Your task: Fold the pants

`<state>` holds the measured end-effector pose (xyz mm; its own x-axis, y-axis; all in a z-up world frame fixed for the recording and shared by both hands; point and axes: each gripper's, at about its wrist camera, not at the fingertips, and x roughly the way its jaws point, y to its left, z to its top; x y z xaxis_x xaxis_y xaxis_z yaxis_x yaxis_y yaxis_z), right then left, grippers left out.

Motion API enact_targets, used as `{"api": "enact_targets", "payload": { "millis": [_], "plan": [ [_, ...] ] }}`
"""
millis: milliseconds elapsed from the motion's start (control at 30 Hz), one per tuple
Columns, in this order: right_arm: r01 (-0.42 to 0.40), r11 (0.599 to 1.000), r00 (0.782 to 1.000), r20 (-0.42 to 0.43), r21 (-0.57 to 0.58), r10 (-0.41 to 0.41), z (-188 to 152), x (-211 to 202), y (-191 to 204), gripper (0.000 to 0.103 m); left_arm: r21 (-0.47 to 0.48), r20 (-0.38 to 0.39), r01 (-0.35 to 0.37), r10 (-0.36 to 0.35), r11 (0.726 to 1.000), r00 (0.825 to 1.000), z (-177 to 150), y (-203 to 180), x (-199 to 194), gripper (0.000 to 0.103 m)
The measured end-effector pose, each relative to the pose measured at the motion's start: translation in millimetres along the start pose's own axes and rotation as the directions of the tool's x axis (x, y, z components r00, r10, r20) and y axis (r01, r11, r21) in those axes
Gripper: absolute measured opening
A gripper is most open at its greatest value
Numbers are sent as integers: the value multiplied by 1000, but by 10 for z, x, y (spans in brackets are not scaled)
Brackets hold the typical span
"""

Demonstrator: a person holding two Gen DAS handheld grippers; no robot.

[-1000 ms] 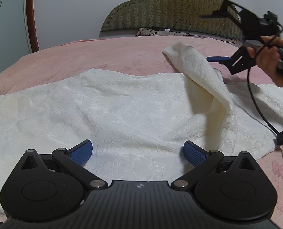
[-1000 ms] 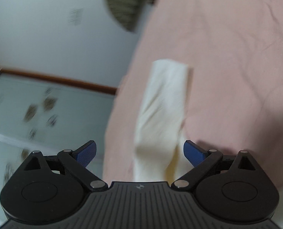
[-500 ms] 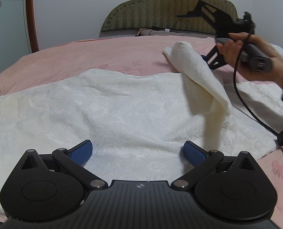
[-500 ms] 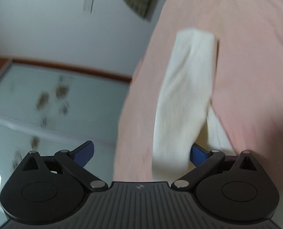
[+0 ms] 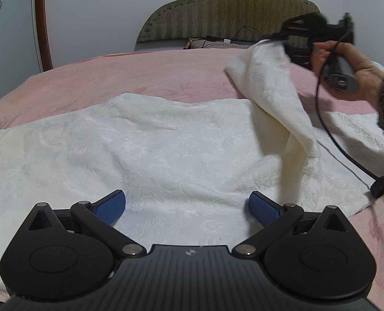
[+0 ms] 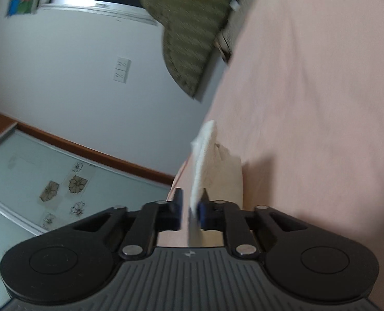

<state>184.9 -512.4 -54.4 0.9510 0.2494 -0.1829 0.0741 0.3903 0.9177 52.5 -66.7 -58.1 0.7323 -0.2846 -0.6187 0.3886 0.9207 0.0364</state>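
Observation:
Cream-white pants [image 5: 166, 155] lie spread across the pink bed [image 5: 140, 72]. My left gripper [image 5: 186, 207] is open and empty, low over the near part of the pants. My right gripper [image 5: 282, 42] is at the upper right of the left wrist view, held by a hand. It is shut on the end of one pant leg [image 5: 267, 77] and holds it lifted off the bed. In the right wrist view the right gripper [image 6: 190, 211] is closed on the cloth edge [image 6: 205, 160], which stands up between the jaws.
A green padded headboard [image 5: 230, 10] stands at the far end of the bed, with a cable and small items at its foot. A black cable [image 5: 347, 153] hangs from the right gripper across the pants. A wall and a wood-framed door panel [image 5: 40, 20] are on the left.
My right gripper has closed on the pant leg end and lifted it up and to the right. My left gripper has stayed still and open.

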Motion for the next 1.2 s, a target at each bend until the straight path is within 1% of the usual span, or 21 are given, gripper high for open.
{"api": "enact_targets", "payload": {
  "millis": [67,167,233,300,367,467,533,567,633,700,767,800,867,900,967,1000,1067,1100,1133,1167,1200],
  "plan": [
    [16,998,999,52,-59,-13,41,-300,93,6,0,0,0,0,1000,1000,3,8,2,103],
    [59,987,989,142,-147,-38,96,-838,207,6,-7,5,6,-6,1000,1000,8,17,3,103],
    [102,975,977,202,-196,-62,115,-1232,245,6,-6,15,6,-6,1000,1000,9,5,-14,101],
    [152,963,962,255,-221,-94,110,-1651,283,6,7,47,11,-12,1000,999,6,-24,-76,100],
    [192,957,949,290,-217,-124,98,-2020,271,6,17,101,36,-37,999,994,16,-86,-194,101],
    [243,949,931,321,-200,-171,31,-2458,186,6,30,144,124,-127,992,981,87,-236,-340,101],
    [265,949,924,328,-169,-199,-35,-2664,68,6,78,149,175,-185,981,971,126,-404,-390,101],
    [266,953,922,328,-147,-207,-69,-2748,1,6,122,152,194,-212,973,966,125,-515,-402,102],
    [271,956,918,327,-109,-223,-143,-2851,-116,6,227,154,193,-231,955,961,87,-769,-402,101],
    [271,960,917,323,-75,-233,-193,-2931,-233,6,338,156,167,-231,926,960,22,-1017,-374,98],
    [266,963,918,316,-47,-238,-226,-2981,-330,6,434,152,137,-222,890,963,-45,-1207,-294,89],
    [262,964,919,315,-37,-237,-230,-3003,-360,6,467,152,124,-218,875,964,-78,-1289,-254,87],
    [249,968,922,311,-22,-230,-227,-3039,-396,6,497,143,119,-216,860,966,-102,-1355,-159,71],
    [246,969,924,309,-24,-227,-240,-3049,-396,6,492,129,133,-223,860,966,-86,-1357,-105,67],
    [248,968,925,305,-40,-224,-240,-3063,-377,6,455,93,177,-245,873,965,-28,-1303,-16,50],
    [251,967,926,304,-51,-225,-239,-3073,-365,6,439,75,200,-257,876,963,1,-1277,21,47],
    [256,964,925,306,-69,-223,-230,-3081,-333,6,424,55,239,-289,873,956,20,-1240,30,28],
    [254,964,927,306,-78,-219,-238,-3093,-336,6,425,47,248,-294,871,955,30,-1225,32,24],
    [255,963,927,306,-84,-219,-241,-3105,-333,6,429,44,250,-297,868,954,28,-1237,39,15],
    [260,961,925,307,-90,-222,-240,-3106,-324,6,427,45,257,-304,867,951,-1,-1210,-9,10],
    [265,959,925,307,-95,-225,-241,-3105,-318,6,415,42,270,-315,869,948,4,-1195,-9,9]
  ]
}}
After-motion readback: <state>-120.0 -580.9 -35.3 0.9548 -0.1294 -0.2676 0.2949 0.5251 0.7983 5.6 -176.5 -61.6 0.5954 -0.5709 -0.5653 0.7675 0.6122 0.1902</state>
